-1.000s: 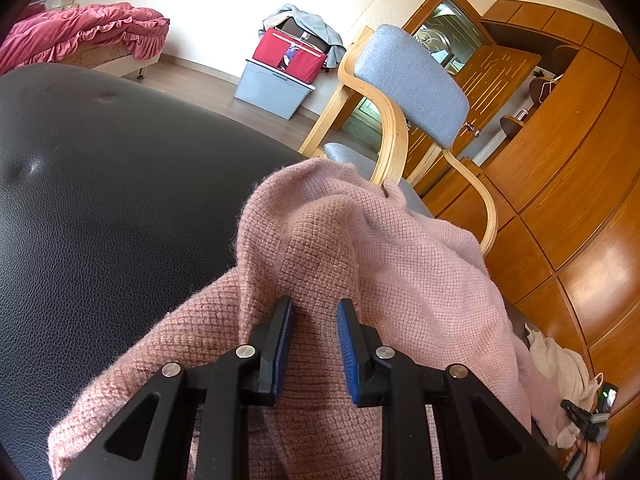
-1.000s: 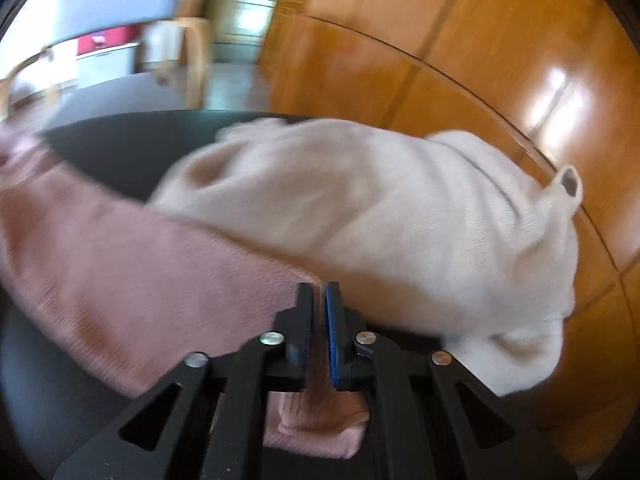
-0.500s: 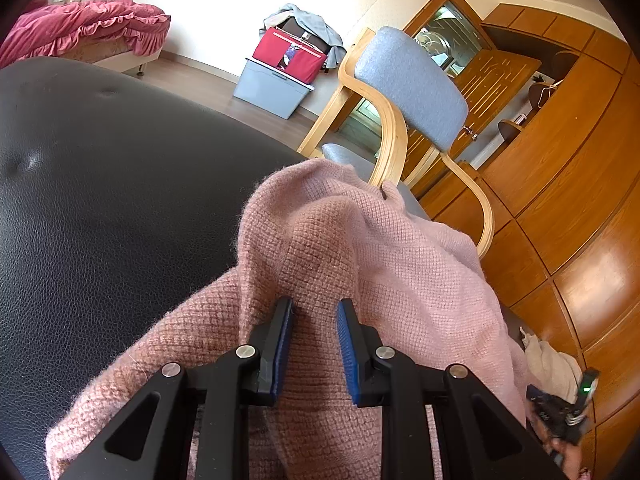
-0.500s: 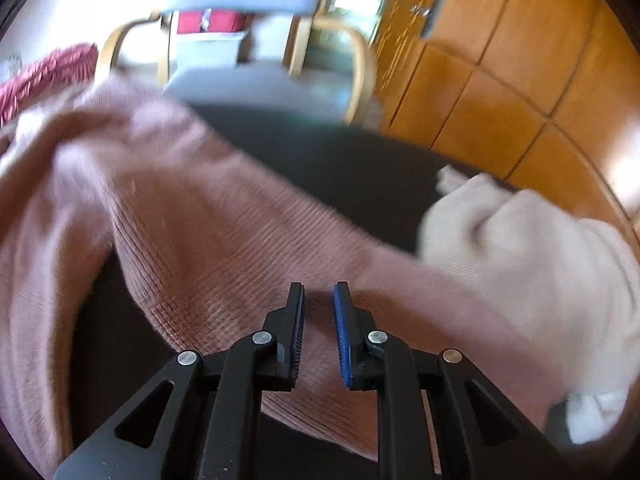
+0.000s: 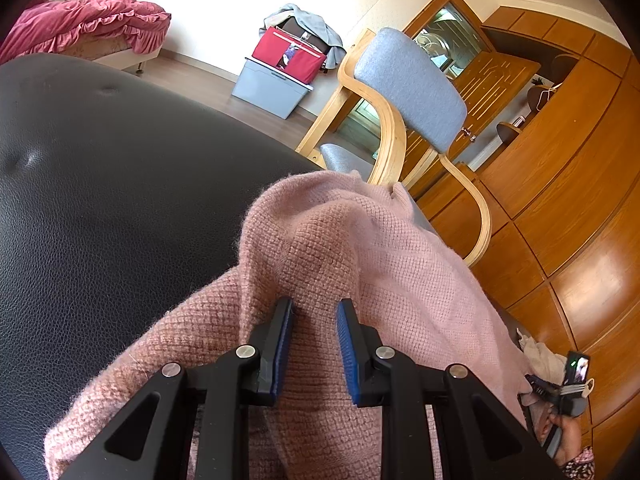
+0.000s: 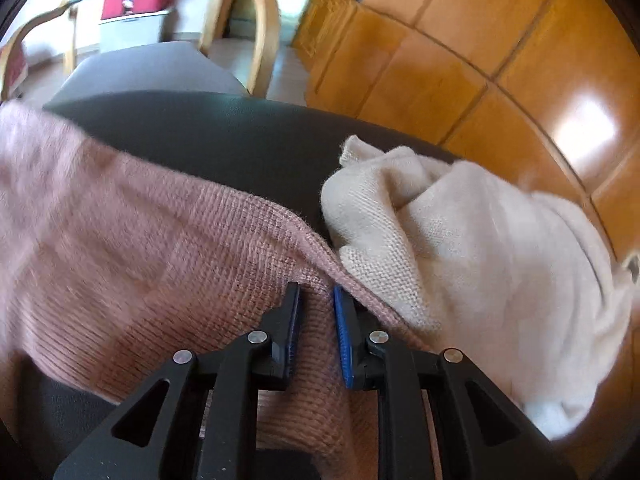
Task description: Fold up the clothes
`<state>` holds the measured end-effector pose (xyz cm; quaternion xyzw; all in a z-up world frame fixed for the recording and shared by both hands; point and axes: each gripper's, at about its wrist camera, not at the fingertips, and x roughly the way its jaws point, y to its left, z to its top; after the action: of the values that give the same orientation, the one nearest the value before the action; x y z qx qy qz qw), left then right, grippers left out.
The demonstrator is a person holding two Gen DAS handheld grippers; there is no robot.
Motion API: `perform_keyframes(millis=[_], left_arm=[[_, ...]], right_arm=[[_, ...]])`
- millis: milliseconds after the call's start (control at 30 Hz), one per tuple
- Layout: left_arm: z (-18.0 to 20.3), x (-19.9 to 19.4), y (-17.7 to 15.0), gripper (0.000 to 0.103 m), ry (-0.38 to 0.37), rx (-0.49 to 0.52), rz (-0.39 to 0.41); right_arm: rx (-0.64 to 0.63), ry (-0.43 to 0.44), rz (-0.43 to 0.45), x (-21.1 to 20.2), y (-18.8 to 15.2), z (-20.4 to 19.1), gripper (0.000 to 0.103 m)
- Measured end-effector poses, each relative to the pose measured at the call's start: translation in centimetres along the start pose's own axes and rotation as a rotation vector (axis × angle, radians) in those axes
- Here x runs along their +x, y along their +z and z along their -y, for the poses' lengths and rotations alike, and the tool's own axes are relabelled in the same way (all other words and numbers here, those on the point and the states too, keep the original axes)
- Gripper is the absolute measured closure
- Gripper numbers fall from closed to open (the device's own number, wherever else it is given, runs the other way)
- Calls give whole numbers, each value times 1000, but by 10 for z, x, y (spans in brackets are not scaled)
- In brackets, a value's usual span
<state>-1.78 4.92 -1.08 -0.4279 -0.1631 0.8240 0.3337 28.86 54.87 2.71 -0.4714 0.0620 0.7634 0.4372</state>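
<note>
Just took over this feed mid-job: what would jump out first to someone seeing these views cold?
The pink knit sweater fills the foreground of both views, draped over the black leather surface, with a fold bunched between the left gripper's fingers. Beside it, on the right in the right wrist view, lies a crumpled cream garment. Behind stands a blue-cushioned wooden chair.

Pink knit sweater [image 5: 400, 280] lies rumpled on black leather, touching a crumpled cream garment [image 6: 480, 264].
</note>
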Motion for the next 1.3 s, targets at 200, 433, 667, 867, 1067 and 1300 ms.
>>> perform_keyframes(millis=[200, 433, 667, 867, 1067, 1300], left_arm=[[1, -1, 0, 81, 1, 1, 0], [0, 0, 1, 81, -3, -2, 1], [-1, 0, -1, 81, -11, -10, 2], [-2, -1, 0, 81, -27, -32, 8], [19, -22, 0, 81, 82, 65, -5], [46, -71, -19, 81, 119, 195, -83]], right_arm=[[87, 334, 211, -91, 30, -67, 75], [-47, 743, 223, -137, 52, -199, 73], [-132, 719, 152, -112, 25, -286, 73], [-218, 612, 184, -108, 19, -310, 70], [-185, 696, 170, -94, 26, -307, 58], [-201, 717, 172, -94, 17, -304, 48]])
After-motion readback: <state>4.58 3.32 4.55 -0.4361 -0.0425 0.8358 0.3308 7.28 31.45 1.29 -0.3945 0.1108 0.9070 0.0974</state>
